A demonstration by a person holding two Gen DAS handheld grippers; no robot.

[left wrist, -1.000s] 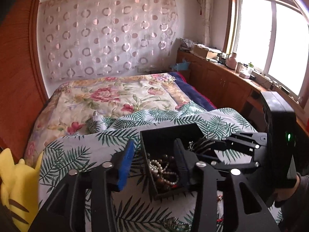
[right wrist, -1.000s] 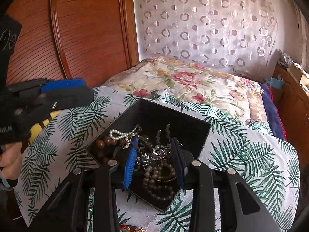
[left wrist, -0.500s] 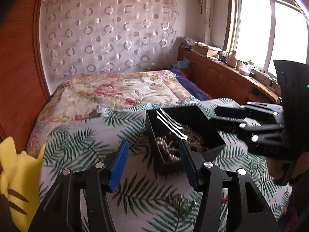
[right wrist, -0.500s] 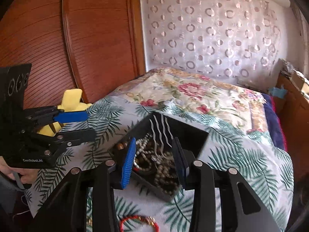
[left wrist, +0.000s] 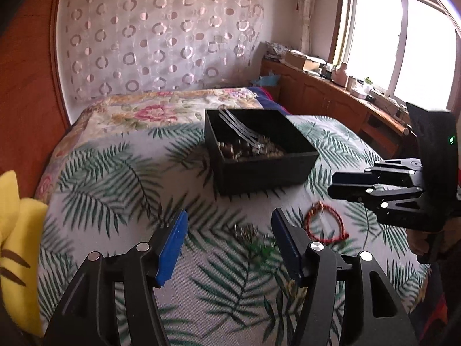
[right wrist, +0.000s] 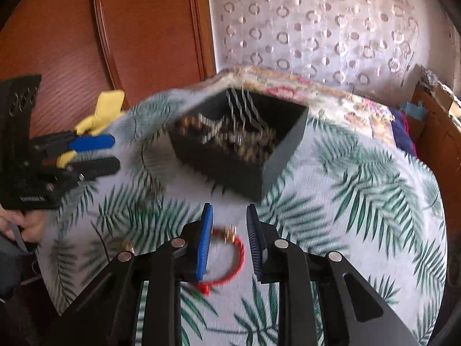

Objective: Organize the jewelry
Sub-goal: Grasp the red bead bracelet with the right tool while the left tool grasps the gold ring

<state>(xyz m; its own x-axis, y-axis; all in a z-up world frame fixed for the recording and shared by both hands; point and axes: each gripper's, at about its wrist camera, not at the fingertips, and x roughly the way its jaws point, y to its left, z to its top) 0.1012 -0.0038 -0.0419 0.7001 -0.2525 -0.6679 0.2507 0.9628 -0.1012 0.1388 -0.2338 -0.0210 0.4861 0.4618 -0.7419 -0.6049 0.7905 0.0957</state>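
A bed covered by a palm-leaf sheet (left wrist: 121, 173) fills both views, and on it sits a black box (left wrist: 259, 155) already heaped with beads and chains, a silver hair comb (left wrist: 242, 129) leaning out of it. On the sheet, on the near side of the box, lie the loose pieces: a red cord bracelet (right wrist: 230, 256), and to its left a small dark, greenish tangle (left wrist: 253, 239), too blurred to name. The right gripper (right wrist: 229, 239) hangs just over the bracelet, its jaws spread with the loop showing between and below them, so the bracelet lies straight ahead and down from it; the loop lies flat, a small metal clasp on its far edge. The left gripper (left wrist: 229, 245) is also spread and empty, and the tangle shows between its fingers, the bracelet off to its right. By my reading the right hand is the nearer one for the bracelet, with the box straight beyond.
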